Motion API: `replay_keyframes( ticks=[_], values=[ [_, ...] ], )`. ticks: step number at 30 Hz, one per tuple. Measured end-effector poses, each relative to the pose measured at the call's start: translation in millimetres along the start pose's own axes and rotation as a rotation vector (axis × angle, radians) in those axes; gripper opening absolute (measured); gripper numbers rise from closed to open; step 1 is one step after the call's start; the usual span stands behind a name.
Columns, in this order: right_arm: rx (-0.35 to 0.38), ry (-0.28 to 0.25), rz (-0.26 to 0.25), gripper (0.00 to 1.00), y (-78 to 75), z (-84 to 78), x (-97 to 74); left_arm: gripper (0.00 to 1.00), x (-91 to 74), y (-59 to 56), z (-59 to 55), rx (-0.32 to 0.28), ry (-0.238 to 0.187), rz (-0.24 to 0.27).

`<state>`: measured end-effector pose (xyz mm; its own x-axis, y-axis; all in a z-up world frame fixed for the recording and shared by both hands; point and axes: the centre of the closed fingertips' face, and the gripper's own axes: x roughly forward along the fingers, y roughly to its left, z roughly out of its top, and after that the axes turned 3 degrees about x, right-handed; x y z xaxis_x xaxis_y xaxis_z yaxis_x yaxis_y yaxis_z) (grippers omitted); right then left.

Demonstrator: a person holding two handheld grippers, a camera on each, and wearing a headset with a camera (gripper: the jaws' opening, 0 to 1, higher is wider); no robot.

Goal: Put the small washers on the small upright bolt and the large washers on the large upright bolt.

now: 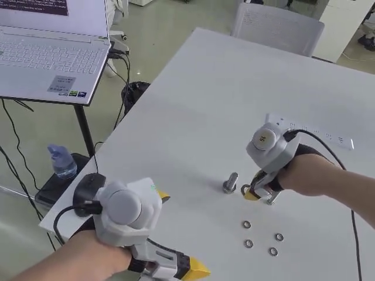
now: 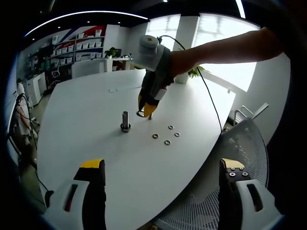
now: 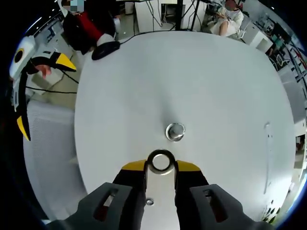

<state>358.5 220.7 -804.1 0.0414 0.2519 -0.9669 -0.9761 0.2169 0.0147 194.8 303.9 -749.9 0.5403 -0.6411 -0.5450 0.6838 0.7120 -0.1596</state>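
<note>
One steel upright bolt (image 1: 230, 182) stands on the white table (image 1: 199, 117). My right gripper (image 1: 256, 193) hovers just right of it, shut on a large washer (image 1: 245, 189). In the right gripper view that washer (image 3: 160, 152) sits between the yellow-tipped jaws of the right gripper (image 3: 160, 166), just short of the bolt (image 3: 175, 132) seen from above. Several small washers (image 1: 246, 224) lie on the table nearer me. My left gripper (image 1: 180, 232) is open at the table's near edge, holding nothing. From the left gripper view, the left gripper (image 2: 161, 165) faces the bolt (image 2: 125, 121) and small washers (image 2: 167, 142).
A white power strip (image 1: 310, 132) lies at the far right of the table. To the left, a laptop (image 1: 47, 52) rests on a stand, with a bottle (image 1: 61, 161) on the floor below. A grey chair (image 1: 275, 26) stands beyond the table's far corner.
</note>
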Motion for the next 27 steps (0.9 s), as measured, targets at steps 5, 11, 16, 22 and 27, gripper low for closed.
replay_keyframes(
  ticks=[5, 11, 16, 22, 27],
  values=[
    [0.005, -0.012, -0.009, 0.21, -7.0, 4.0, -2.5, 0.99, -0.4, -0.3, -0.8, 0.002, 0.004, 0.000],
    [0.008, -0.025, -0.009, 0.21, -11.1, 9.4, -3.1, 0.98, -0.6, 0.3, -2.7, 0.000, 0.009, -0.001],
    [0.008, -0.035, -0.008, 0.21, -12.6, 16.6, -4.1, 0.96, -0.3, -0.2, -3.0, -0.001, 0.013, -0.001],
    [0.001, -0.038, -0.012, 0.21, -15.7, 23.5, -2.0, 0.94, 0.0, -1.6, -3.4, -0.003, 0.013, -0.007],
    [-0.002, -0.039, -0.011, 0.21, -14.4, 28.4, -0.6, 0.94, -1.6, -0.4, -3.1, -0.005, 0.012, -0.004]
  ],
)
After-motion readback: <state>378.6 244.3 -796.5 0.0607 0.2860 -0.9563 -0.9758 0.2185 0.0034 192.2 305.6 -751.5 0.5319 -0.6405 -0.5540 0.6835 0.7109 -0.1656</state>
